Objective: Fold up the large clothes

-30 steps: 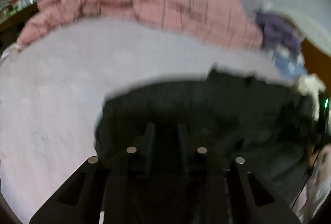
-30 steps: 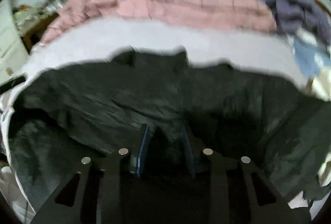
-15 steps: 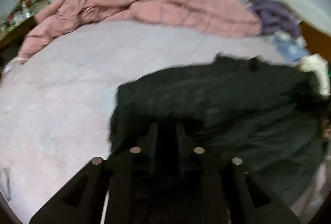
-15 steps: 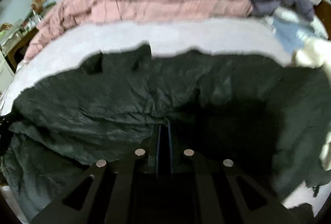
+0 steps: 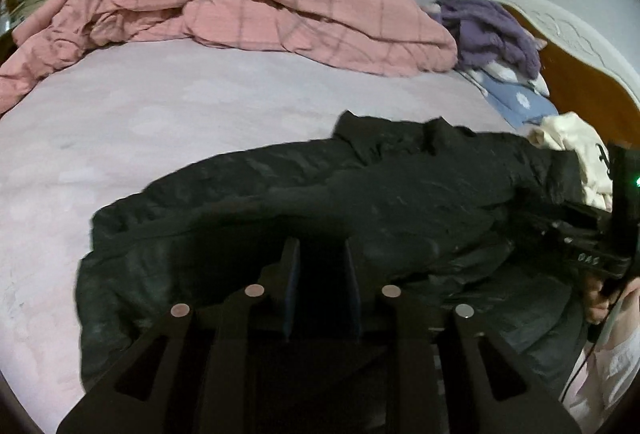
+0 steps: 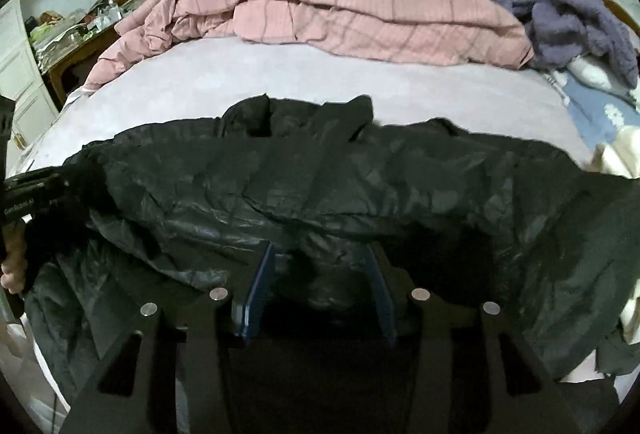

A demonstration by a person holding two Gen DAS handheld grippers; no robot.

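A large black jacket (image 5: 360, 193) lies spread across the near part of a bed with a pale lilac sheet (image 5: 200, 105); its collar points to the far side. In the right wrist view the jacket (image 6: 320, 185) fills the middle. My left gripper (image 5: 319, 250) is open just above the jacket's near left part. My right gripper (image 6: 318, 254) is open, wider, over the jacket's near edge, with a fold of fabric between the fingers. Each gripper shows at the edge of the other's view, the right one (image 5: 600, 246) and the left one (image 6: 24, 193).
A crumpled pink checked duvet (image 5: 240, 5) lies along the far side of the bed. A purple fleece (image 5: 492, 25), a blue patterned cloth (image 5: 516, 97) and a cream garment (image 5: 576, 149) lie at the right by the wooden headboard (image 5: 580, 89). A cluttered desk (image 6: 80, 33) stands far left.
Both grippers were shut on the jacket half a second ago and have opened, the right one wider. The jacket has settled flatter on the bed.
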